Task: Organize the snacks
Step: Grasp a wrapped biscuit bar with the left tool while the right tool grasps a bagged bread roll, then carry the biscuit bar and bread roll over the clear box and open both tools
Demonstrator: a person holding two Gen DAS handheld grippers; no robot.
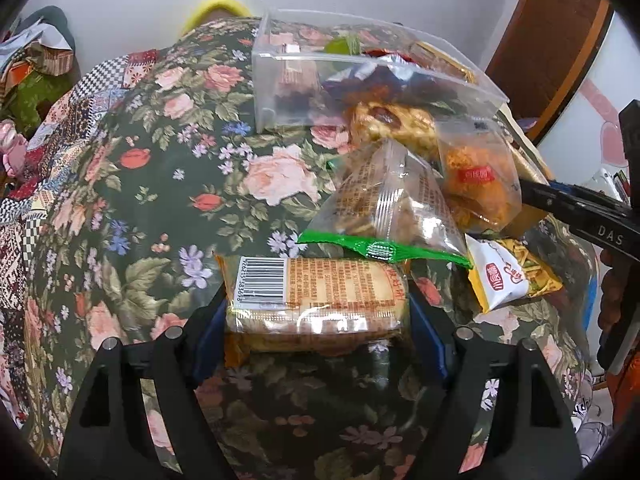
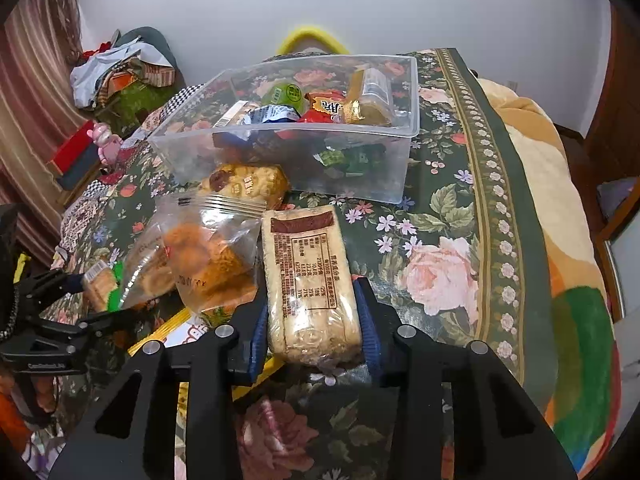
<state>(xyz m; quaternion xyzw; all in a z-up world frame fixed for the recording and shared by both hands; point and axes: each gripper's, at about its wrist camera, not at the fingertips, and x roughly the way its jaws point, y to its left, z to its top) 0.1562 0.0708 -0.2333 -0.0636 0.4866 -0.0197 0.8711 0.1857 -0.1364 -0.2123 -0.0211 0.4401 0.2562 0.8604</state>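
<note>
Gripping: my left gripper (image 1: 316, 316) is clenched on a barcode packet (image 1: 316, 296), blue pads pressed to both its ends.
Right side: my right gripper (image 2: 312, 328) is clamped around a long cracker pack (image 2: 308, 276), one end between the pads, the rest reaching toward the box.
Surface: a floral tablecloth (image 1: 160, 160) carries everything; its patterned border runs along the right edge in the right wrist view.
Box: a clear plastic box (image 2: 280, 160) stands toward the far edge of the cloth, with several wrapped snacks inside, among them a red packet (image 2: 326, 110) and a green one (image 2: 288, 94).
Loose pile: just in front of the box lie a clear bag with orange pieces (image 2: 212, 256), a green-sealed bag (image 1: 384, 208) and a yellow-and-white packet (image 1: 508, 276), overlapping each other.
Between my grippers: the pile sits between the two held packs, touching the cracker pack's left side.
Other gripper seen: my left gripper shows at the left edge of the right wrist view.
</note>
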